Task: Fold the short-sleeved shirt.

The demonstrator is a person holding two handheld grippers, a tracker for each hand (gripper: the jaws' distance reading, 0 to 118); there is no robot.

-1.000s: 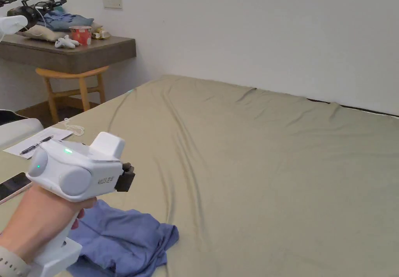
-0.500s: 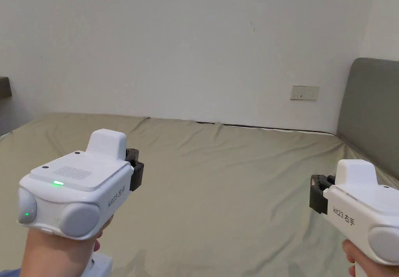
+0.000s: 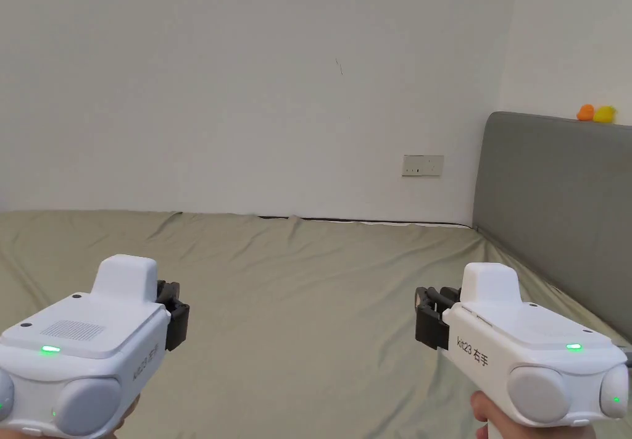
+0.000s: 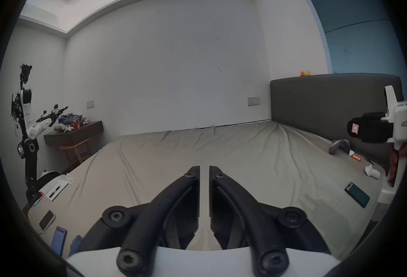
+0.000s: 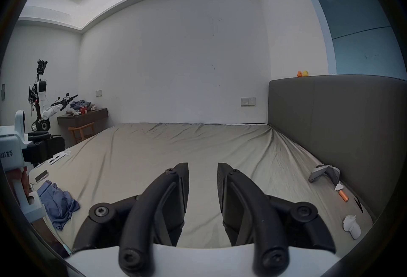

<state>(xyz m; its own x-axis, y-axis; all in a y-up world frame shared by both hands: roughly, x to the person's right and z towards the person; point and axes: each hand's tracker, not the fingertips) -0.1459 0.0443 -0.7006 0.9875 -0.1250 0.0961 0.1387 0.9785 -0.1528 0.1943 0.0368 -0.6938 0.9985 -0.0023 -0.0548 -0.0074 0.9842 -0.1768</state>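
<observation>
The blue short-sleeved shirt (image 5: 58, 202) lies crumpled at the near left edge of the olive bed sheet (image 3: 308, 310); a corner of the shirt (image 4: 76, 244) peeks out low in the left gripper view. My left gripper (image 3: 176, 320) hovers over the bed's left side, well above the shirt, its jaws (image 4: 204, 171) nearly together with nothing between them. My right gripper (image 3: 432, 317) is held level over the right side, jaws (image 5: 203, 168) parted and empty. Each gripper sees the other: right gripper (image 4: 354, 130), left gripper (image 5: 37, 136).
A grey headboard (image 3: 555, 212) bounds the bed on the right, with small items (image 5: 343, 195) and a white figure (image 5: 351, 226) along it. A green phone (image 4: 356, 194) lies near right. Phones (image 4: 46, 216) and paper sit at the left edge. Desk and stool (image 5: 82, 118) stand beyond.
The head camera has swung right, away from the shirt toward the headboard. The right gripper has come into view, and both grippers now sit lower in the picture.
</observation>
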